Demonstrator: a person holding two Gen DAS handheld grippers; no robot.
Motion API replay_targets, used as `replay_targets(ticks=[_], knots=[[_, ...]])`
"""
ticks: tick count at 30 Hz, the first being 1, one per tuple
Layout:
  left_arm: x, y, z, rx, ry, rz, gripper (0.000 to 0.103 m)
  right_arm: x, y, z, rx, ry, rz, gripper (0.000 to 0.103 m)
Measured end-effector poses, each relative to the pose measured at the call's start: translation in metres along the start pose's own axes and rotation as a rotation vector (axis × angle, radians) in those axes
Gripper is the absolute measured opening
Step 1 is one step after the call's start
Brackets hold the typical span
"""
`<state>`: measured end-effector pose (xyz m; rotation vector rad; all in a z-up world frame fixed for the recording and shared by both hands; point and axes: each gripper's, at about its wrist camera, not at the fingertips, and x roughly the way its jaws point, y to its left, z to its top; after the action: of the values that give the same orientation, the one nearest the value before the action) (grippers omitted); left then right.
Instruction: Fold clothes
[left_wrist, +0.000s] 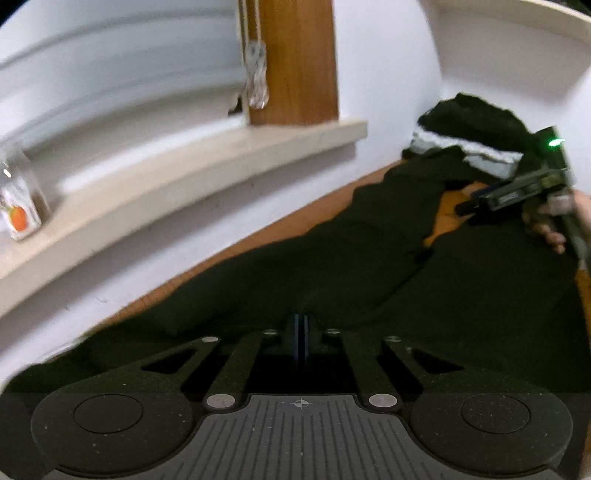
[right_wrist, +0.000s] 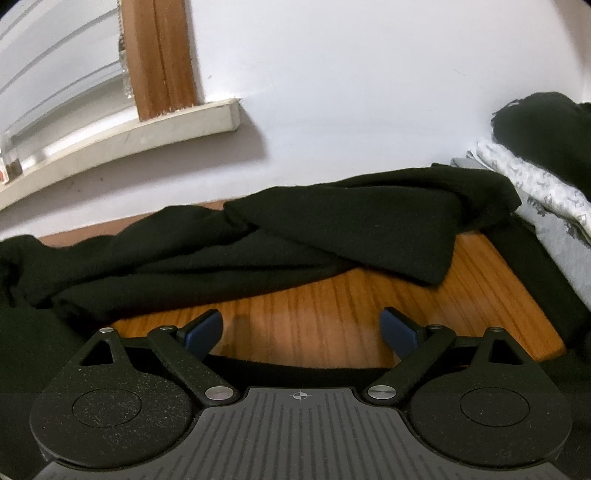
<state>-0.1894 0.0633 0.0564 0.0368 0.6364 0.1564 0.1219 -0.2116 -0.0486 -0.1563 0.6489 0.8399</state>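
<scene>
**Left claw pinched, right claw idle**

Left claw (left_wrist: 301, 325) is closed at the black garment (left_wrist: 332, 266) on the wooden counter (right_wrist: 332, 306); a cloth grip cannot be told. A thin pinch could slip. Right claw (right_wrist: 301, 330) gapes empty.

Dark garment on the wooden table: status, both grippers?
Left gripper shut, garment fabric around its tips. Right gripper open over bare table, holding nothing. Dark garment spread, unfolded. Folded pile at far right.
</scene>
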Motion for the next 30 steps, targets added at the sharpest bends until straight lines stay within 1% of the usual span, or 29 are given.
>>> replay_targets(ticks=[4,7,9,12,17,22,30], knots=[[-0.04,-0.023,-0.002,0.0,-0.03,-0.018,0.002,-0.001,-0.005,0.0,0.03,-0.01,0.009,0.092],[-0.059,-0.045,-0.015,0.015,-0.013,-0.043,0.002,-0.002,-0.008,0.0,0.053,-0.018,0.015,0.092],[-0.062,-0.053,-0.025,0.019,0.001,-0.046,0.002,-0.002,-0.008,0.0,0.058,-0.019,0.017,0.092],[-0.061,-0.056,-0.035,-0.003,0.018,-0.056,0.002,-0.001,-0.006,-0.001,0.046,-0.015,0.006,0.092],[-0.062,-0.068,-0.043,0.0,0.028,-0.084,0.002,0.0,-0.004,-0.001,0.034,-0.011,-0.006,0.092],[-0.06,-0.068,-0.053,-0.024,0.043,-0.082,0.002,0.0,-0.003,-0.001,0.032,-0.011,-0.013,0.092],[-0.067,-0.062,-0.045,-0.037,0.032,-0.074,0.006,0.0,-0.001,-0.002,0.033,-0.011,-0.022,0.092]])
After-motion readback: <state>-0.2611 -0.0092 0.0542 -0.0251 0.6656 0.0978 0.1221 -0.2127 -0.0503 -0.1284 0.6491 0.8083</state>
